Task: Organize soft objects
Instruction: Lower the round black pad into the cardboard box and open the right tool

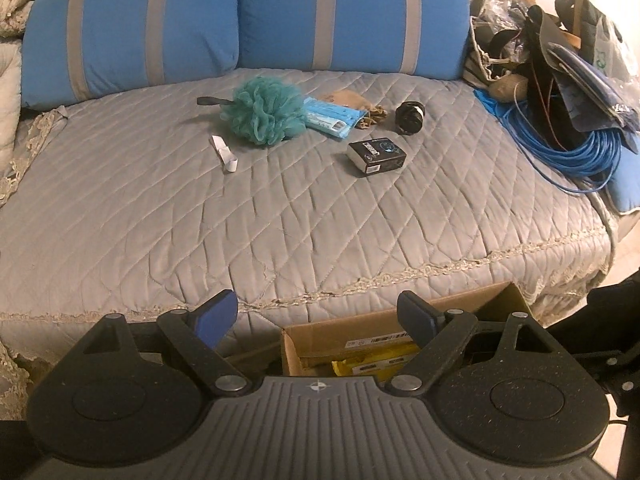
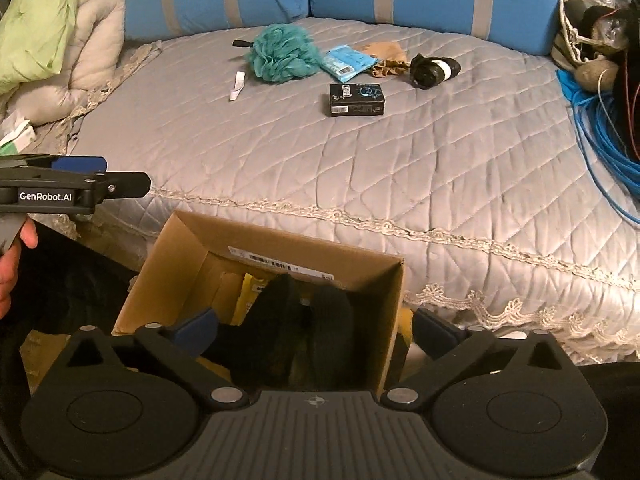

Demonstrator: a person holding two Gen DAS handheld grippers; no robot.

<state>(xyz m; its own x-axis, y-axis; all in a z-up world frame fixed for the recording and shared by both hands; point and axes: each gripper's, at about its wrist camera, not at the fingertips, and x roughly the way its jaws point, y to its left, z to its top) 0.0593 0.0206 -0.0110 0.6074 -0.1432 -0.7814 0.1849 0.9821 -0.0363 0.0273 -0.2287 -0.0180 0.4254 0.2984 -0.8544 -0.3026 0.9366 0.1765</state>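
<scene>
The quilt [image 1: 280, 208] is grey, stitched in diamonds, with a cream lace edge. Both cushions [image 1: 352, 12] are bright blue with grey stripes. The loofah [image 1: 264, 110] is teal, the packet [image 1: 330, 118] beside it light blue, the small box [image 1: 376, 156] black with white print. The cable [image 1: 568, 156] is blue. The carton [image 2: 264, 264] is brown, holding something yellow and what looks like black cloth [image 2: 296, 320]. Finger pads [image 1: 214, 320] are dark blue.

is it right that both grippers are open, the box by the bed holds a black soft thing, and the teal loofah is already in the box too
Not quite. The teal loofah still lies on the bed quilt, as the right wrist view shows. The rest holds: the left gripper and right gripper are open, and the cardboard box holds a black soft thing.
</scene>
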